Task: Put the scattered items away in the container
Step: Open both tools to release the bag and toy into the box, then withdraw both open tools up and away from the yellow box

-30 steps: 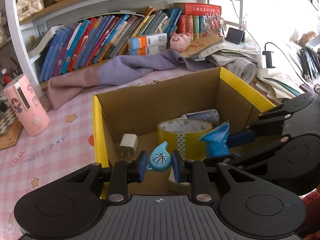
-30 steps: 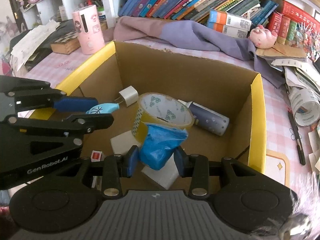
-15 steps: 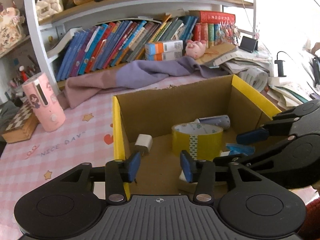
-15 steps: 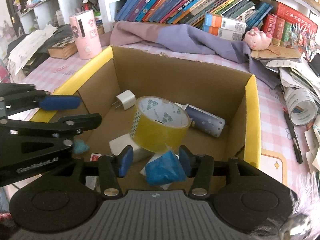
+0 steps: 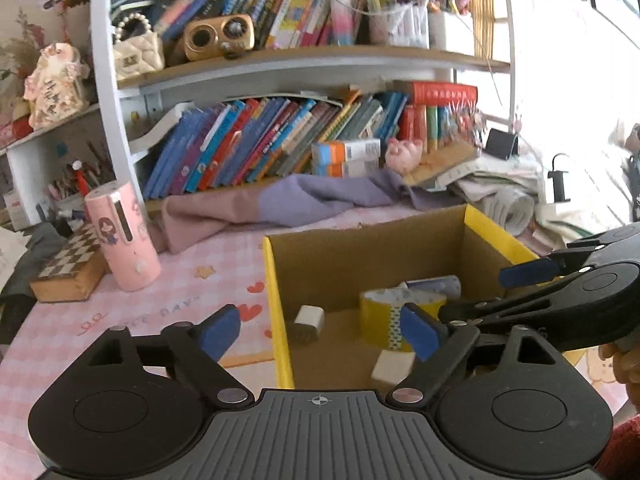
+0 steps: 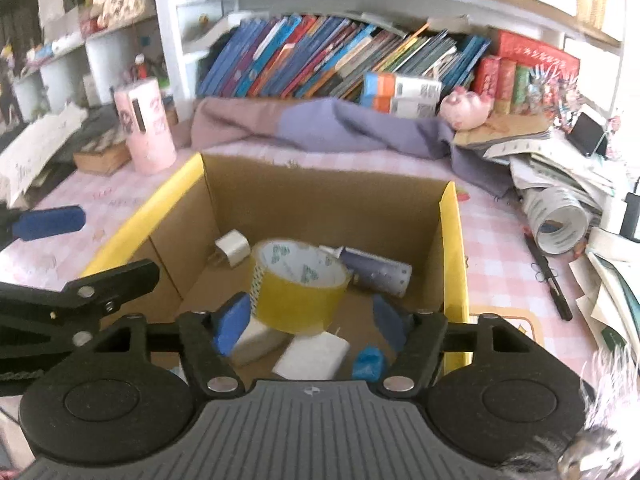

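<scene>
An open cardboard box with yellow rims [image 5: 276,300] [image 6: 452,248] stands on the pink checked tablecloth. Inside it lie a yellow tape roll [image 5: 380,320] [image 6: 296,280], a white charger plug [image 5: 308,318] [image 6: 234,246], a purple tube [image 6: 376,272], white blocks [image 6: 312,356] and a crumpled blue packet [image 6: 368,362]. My left gripper [image 5: 320,330] hovers over the box's left wall, its jaws opening wide with nothing in them. My right gripper [image 6: 311,322] [image 5: 496,292] hangs above the box's near side, jaws opening, holding nothing. The blue packet lies below its right finger.
A pink cylinder [image 5: 120,236] and a chequered box [image 5: 68,272] stand left of the box. A purple cloth [image 5: 280,200] lies behind it, under a bookshelf. Piled papers, a paper roll [image 6: 560,220] and a pen [image 6: 548,276] crowd the right side.
Both grippers opened: the left let go of a blue teardrop-shaped item, the right of the blue packet, which dropped into the box. Both have drawn back and risen.
</scene>
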Demonstrator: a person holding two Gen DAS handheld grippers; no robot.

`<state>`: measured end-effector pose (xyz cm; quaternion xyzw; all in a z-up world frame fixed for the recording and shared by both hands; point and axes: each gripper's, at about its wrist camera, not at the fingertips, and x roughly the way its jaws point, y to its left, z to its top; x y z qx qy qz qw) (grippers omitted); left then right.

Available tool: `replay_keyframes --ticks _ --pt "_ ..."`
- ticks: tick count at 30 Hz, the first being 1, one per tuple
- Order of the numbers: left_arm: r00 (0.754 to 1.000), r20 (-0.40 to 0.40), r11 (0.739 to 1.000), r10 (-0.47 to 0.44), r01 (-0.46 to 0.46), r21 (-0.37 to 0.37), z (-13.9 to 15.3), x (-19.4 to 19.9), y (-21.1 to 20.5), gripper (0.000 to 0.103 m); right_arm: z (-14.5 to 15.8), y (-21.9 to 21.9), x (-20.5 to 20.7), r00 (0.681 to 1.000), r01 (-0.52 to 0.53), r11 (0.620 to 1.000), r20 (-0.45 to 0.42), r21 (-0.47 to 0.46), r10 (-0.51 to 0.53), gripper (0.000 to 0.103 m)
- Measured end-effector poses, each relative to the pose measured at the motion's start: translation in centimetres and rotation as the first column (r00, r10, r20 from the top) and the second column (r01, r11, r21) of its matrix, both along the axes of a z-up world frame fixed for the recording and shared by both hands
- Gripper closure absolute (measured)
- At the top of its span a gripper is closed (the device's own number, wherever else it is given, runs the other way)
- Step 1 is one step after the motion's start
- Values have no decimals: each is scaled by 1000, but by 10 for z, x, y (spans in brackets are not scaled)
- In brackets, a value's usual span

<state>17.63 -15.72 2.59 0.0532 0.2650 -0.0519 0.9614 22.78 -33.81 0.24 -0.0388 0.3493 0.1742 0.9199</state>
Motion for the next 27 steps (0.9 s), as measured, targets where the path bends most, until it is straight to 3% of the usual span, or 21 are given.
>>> replay_keyframes --ticks 4,16,27 --pt "1000 -3 1000 15 -15 -1 2 -12 8 11 9 9 -16 999 18 1000 47 -16 -17 27" --pt "998 28 998 60 -61 9 8 -57 38 2 18 35 -66 995 54 998 88 -17 -52 21" --pt "998 6 998 60 -60 15 6 -104 52 0 17 48 -121 992 94 995 92 -30 -91 17"
